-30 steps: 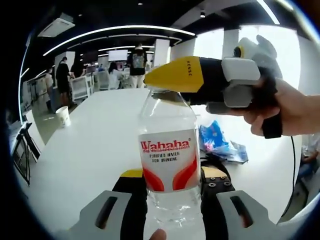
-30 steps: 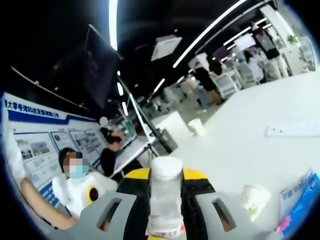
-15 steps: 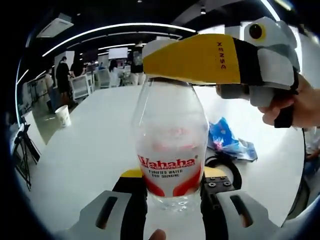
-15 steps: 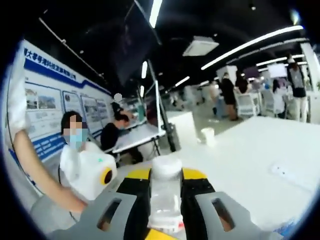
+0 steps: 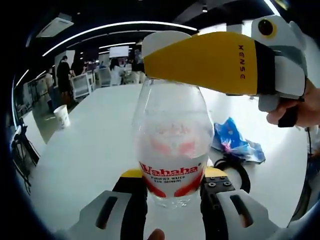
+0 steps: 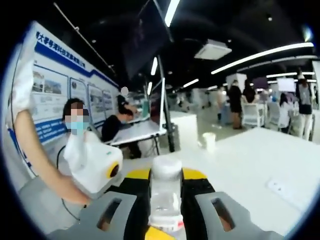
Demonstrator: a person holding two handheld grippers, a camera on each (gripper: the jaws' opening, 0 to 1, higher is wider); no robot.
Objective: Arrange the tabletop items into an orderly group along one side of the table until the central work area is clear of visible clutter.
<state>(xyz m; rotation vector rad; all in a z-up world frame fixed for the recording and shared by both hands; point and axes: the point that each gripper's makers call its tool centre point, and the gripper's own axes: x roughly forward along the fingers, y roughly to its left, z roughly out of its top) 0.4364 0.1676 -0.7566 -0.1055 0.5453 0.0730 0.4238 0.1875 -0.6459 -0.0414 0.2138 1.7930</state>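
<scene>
Big open office with strip lights overhead and people standing around way at the back, and everything sits on a long white desk. Front and center in the left gripper view is the water bottle, clear plastic with a red "Wahaha" label, upright with its lower body pinched between the jaws of the left tool. The right tool comes in from the right, yellow and black, and clamps across the bottle's neck; the right gripper view has the white cap sitting snug between its jaws. So both tools are pressed onto the same bottle, one low, one at the top. Around it: a paper cup stands well off to the left near the desk edge, a crumpled blue plastic bag lies behind the bottle to the right, and a black cable loop sits just in front of that bag. A person's hand grips the right tool's handle.
</scene>
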